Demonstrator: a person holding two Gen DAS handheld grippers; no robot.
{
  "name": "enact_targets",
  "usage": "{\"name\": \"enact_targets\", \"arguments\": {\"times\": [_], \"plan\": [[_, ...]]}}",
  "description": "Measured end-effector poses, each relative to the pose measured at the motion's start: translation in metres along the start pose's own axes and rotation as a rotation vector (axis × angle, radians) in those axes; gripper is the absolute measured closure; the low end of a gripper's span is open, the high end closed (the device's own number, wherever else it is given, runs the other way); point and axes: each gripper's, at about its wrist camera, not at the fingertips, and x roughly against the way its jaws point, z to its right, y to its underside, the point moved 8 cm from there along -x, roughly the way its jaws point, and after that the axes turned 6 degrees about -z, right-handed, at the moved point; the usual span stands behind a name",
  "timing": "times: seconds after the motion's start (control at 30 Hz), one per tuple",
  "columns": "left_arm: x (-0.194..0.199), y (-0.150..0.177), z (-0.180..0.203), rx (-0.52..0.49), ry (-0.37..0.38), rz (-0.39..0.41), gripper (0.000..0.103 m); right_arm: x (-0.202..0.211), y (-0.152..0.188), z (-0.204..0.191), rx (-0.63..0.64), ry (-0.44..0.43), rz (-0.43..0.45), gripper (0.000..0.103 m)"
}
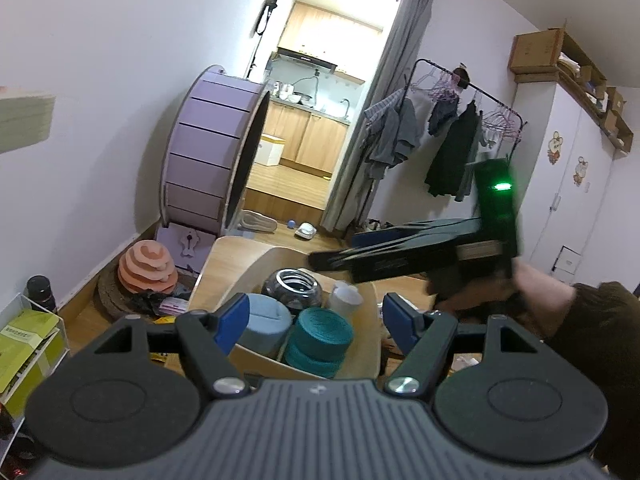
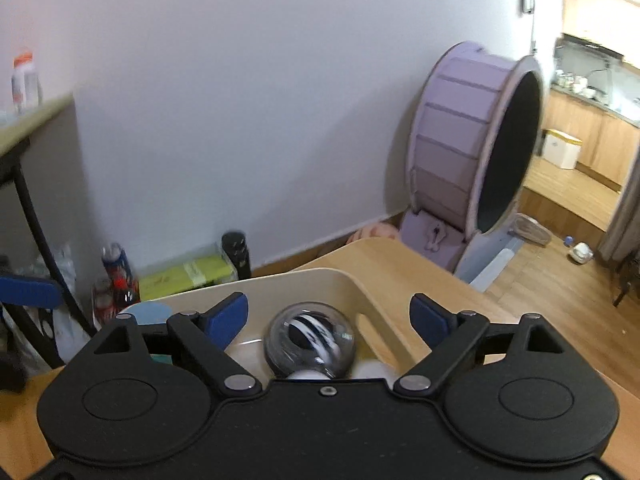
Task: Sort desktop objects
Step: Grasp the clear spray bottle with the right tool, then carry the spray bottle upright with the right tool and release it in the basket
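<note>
A pale wooden bin point(image 1: 366, 356) on the wooden table point(image 1: 224, 256) holds a light blue cylinder point(image 1: 266, 320), stacked teal rolls point(image 1: 320, 336), a clear round ball point(image 1: 292, 286) and a white cup point(image 1: 345, 297). My left gripper point(image 1: 316, 320) hovers open just above the bin's near side, nothing between its blue pads. My right gripper point(image 1: 340, 257), held by a hand in a brown sleeve, reaches over the bin from the right. In the right wrist view the right gripper point(image 2: 328, 316) stands open above the clear ball point(image 2: 310, 340) inside the bin point(image 2: 320, 274), empty.
A purple cat wheel point(image 1: 212, 152) stands against the wall past the table, with a pink ridged toy point(image 1: 148, 268) on the floor. Green boxes point(image 1: 24, 344) and a dark bottle point(image 1: 40, 292) sit low left. A clothes rack point(image 1: 452, 128) stands at the right.
</note>
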Motion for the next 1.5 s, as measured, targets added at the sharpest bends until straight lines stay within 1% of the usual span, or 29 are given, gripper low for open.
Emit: {"name": "enact_targets", "arguments": {"times": [0.07, 0.23, 0.4, 0.47, 0.5, 0.57, 0.63, 0.7, 0.83, 0.93, 1.03, 1.07, 1.1, 1.13, 1.17, 1.2, 1.27, 1.5], "plan": [[-0.002, 0.002, 0.006, -0.014, 0.016, -0.009, 0.031, 0.024, 0.008, 0.011, -0.033, 0.004, 0.030, 0.016], [-0.010, 0.010, 0.026, -0.047, 0.068, -0.037, 0.031, 0.084, 0.043, 0.032, -0.092, 0.047, 0.075, 0.016], [-0.019, 0.020, 0.051, -0.094, 0.118, -0.061, 0.031, 0.117, 0.088, 0.051, -0.147, 0.103, 0.077, 0.016], [-0.023, 0.025, 0.059, -0.114, 0.127, -0.072, 0.031, 0.117, 0.103, 0.056, -0.159, 0.114, 0.052, 0.018], [-0.024, 0.027, 0.062, -0.123, 0.130, -0.076, 0.031, 0.116, 0.110, 0.058, -0.165, 0.115, 0.037, 0.023], [-0.028, 0.031, 0.067, -0.133, 0.134, -0.086, 0.031, 0.113, 0.121, 0.062, -0.180, 0.118, 0.016, 0.029], [-0.031, 0.033, 0.069, -0.140, 0.133, -0.094, 0.031, 0.106, 0.131, 0.065, -0.194, 0.115, -0.008, 0.037], [-0.034, 0.035, 0.071, -0.146, 0.131, -0.102, 0.031, 0.097, 0.142, 0.070, -0.206, 0.128, -0.041, 0.047], [-0.038, 0.039, 0.072, -0.157, 0.127, -0.116, 0.031, 0.085, 0.162, 0.078, -0.245, 0.153, -0.079, 0.051], [-0.039, 0.041, 0.072, -0.161, 0.125, -0.121, 0.031, 0.081, 0.171, 0.079, -0.248, 0.178, -0.110, 0.053], [-0.040, 0.040, 0.072, -0.158, 0.124, -0.121, 0.031, 0.083, 0.178, 0.075, -0.216, 0.193, -0.124, 0.053], [-0.040, 0.040, 0.072, -0.158, 0.124, -0.120, 0.031, 0.082, 0.179, 0.074, -0.207, 0.202, -0.123, 0.056], [-0.040, 0.040, 0.072, -0.158, 0.124, -0.120, 0.031, 0.082, 0.179, 0.074, -0.207, 0.207, -0.124, 0.066], [-0.040, 0.040, 0.073, -0.159, 0.124, -0.121, 0.031, 0.081, 0.180, 0.077, -0.215, 0.202, -0.130, 0.071], [-0.040, 0.041, 0.073, -0.160, 0.124, -0.121, 0.031, 0.080, 0.181, 0.078, -0.223, 0.195, -0.135, 0.079], [-0.040, 0.041, 0.074, -0.161, 0.123, -0.122, 0.031, 0.079, 0.182, 0.080, -0.226, 0.194, -0.135, 0.081], [-0.040, 0.041, 0.075, -0.167, 0.121, -0.122, 0.031, 0.082, 0.181, 0.081, -0.222, 0.203, -0.124, 0.081], [-0.038, 0.042, 0.074, -0.168, 0.119, -0.124, 0.031, 0.116, 0.156, 0.074, -0.185, 0.229, 0.001, 0.081]]}}
